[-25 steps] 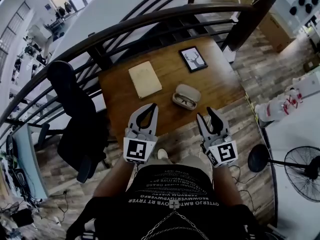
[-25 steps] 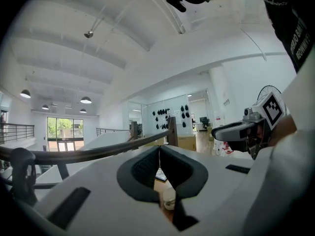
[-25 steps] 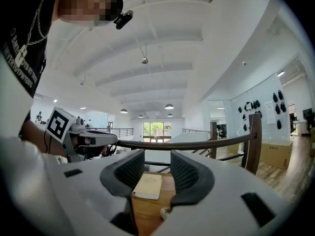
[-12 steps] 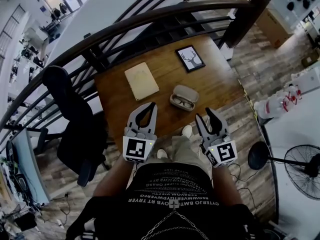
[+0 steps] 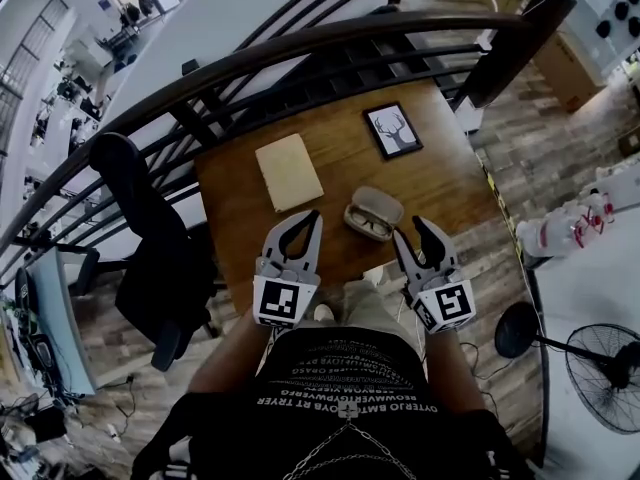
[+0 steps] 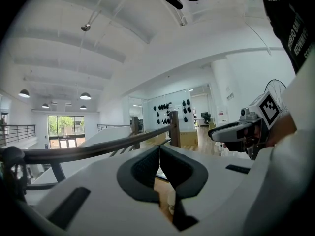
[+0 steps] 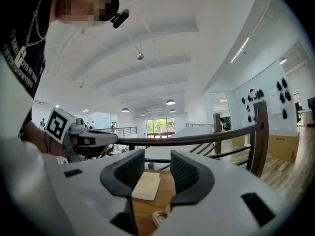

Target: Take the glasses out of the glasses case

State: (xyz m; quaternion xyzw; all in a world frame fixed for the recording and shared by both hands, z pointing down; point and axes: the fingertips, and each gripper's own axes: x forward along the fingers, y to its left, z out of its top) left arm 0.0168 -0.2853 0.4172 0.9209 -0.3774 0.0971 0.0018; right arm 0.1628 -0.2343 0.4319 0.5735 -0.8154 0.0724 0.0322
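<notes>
A beige glasses case (image 5: 373, 214) lies open on the wooden table (image 5: 440, 183), with the glasses (image 5: 372, 226) still inside it. My left gripper (image 5: 312, 218) hovers over the table's near edge, just left of the case, its jaws touching at the tips and empty. In the left gripper view the left gripper (image 6: 159, 151) shows the two pads meeting. My right gripper (image 5: 414, 230) is held just right of the case, open and empty. The right gripper view shows the right gripper (image 7: 157, 173) with a clear gap between its pads, and the case (image 7: 160, 218) low between them.
A beige notebook (image 5: 289, 171) and a framed deer picture (image 5: 391, 130) lie further back on the table. A dark curved railing (image 5: 300, 43) runs behind it. A black office chair (image 5: 150, 238) stands to the left, and a floor fan (image 5: 598, 356) to the right.
The person has stepped closer to the table, so both grippers now flank the case. The jaws have not visibly changed.
</notes>
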